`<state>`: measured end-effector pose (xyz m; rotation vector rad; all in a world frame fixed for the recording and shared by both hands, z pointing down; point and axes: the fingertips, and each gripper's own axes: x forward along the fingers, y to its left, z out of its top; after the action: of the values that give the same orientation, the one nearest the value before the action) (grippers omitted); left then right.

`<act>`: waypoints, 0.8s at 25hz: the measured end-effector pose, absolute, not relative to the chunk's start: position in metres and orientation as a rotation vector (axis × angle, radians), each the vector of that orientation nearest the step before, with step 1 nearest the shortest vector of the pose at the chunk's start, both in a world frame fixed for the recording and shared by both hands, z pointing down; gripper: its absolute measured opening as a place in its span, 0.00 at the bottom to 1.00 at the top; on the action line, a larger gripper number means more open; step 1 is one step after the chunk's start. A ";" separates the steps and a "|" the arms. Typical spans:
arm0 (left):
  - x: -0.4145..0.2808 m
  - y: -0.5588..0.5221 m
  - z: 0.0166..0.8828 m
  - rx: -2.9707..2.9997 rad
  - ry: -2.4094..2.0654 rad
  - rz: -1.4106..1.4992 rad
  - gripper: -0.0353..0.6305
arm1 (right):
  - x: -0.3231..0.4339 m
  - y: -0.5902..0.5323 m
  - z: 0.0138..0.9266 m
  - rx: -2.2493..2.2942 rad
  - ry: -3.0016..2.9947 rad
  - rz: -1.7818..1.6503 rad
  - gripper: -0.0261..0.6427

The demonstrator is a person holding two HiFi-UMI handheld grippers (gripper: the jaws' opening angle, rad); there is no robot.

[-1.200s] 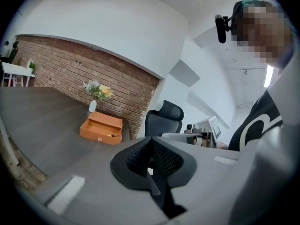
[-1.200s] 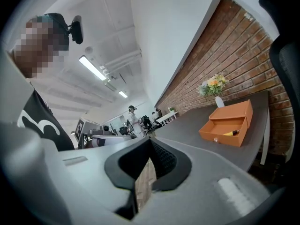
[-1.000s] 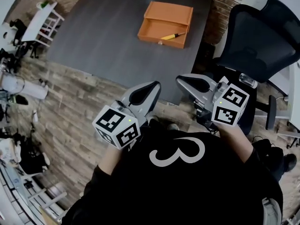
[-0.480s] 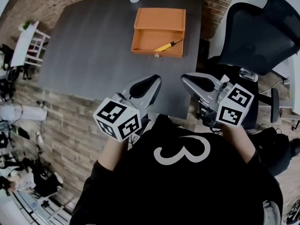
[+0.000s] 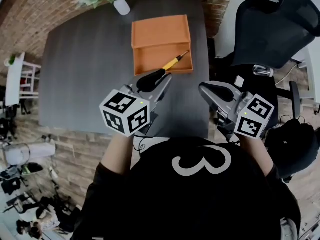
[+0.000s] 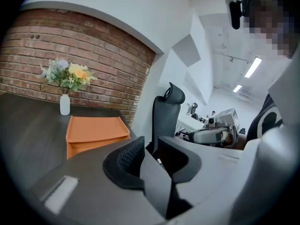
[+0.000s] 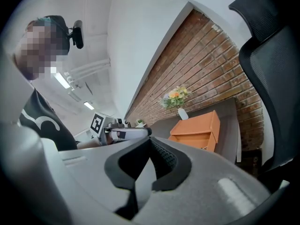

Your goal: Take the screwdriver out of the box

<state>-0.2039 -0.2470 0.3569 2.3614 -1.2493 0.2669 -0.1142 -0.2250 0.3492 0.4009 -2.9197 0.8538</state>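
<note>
Table (image 5: 75, 74): near edge partly hidden behind both grippers. Chair (image 5: 270, 29) cut off by the frame edge. Orange box (image 5: 161, 34) sits on the table with its lid open. Both gripper views show only its outside, so the contents are hidden there. Left gripper (image 5: 161, 77) overlaps the box's near wall in the head view; its jaws are opening, narrow gap, nothing between them. Right gripper (image 5: 202, 87) is by the table's near right corner, jaws together, empty. Screwdriver (image 5: 174, 62) lies in the box's tray. Its long axis is diagonal, yellow handle near-left, dark end far-right. It's the only item seen inside.
</note>
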 end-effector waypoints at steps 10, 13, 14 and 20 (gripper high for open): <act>-0.201 -0.315 0.407 2.357 -1.068 0.557 0.31 | -0.101 -0.244 0.381 0.576 -2.842 0.985 0.04; -0.197 -0.329 0.428 2.348 -1.009 0.663 0.34 | -0.096 -0.245 0.393 0.617 -2.813 1.031 0.04; -0.196 -0.333 0.436 2.344 -0.994 0.695 0.34 | -0.095 -0.245 0.397 0.629 -2.803 1.045 0.04; -0.195 -0.349 0.486 2.288 -0.923 0.871 0.36 | -0.086 -0.244 0.414 0.696 -2.760 1.105 0.04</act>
<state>-0.1948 -0.3487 0.4856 2.2878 -0.9225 0.8712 -0.0855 -0.2437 0.4142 0.6960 -2.7597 1.1053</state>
